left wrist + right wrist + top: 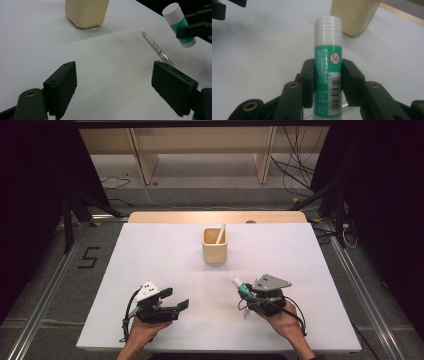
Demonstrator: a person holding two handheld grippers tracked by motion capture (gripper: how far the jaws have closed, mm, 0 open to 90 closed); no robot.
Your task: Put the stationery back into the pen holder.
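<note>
Even overhead light falls on the white table, which reads bright while the surroundings from nine to three o'clock sink into near black. Shadows under the wooden cup are soft and faint. Both gripper views look grainy; the glue stick is fairly sharp, its background blurred. No harsh glare.

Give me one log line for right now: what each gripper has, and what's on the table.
right gripper: shut on glue stick, lifted | left gripper: open, holds nothing | pen: lying on table | holder: one white stick inside
</note>
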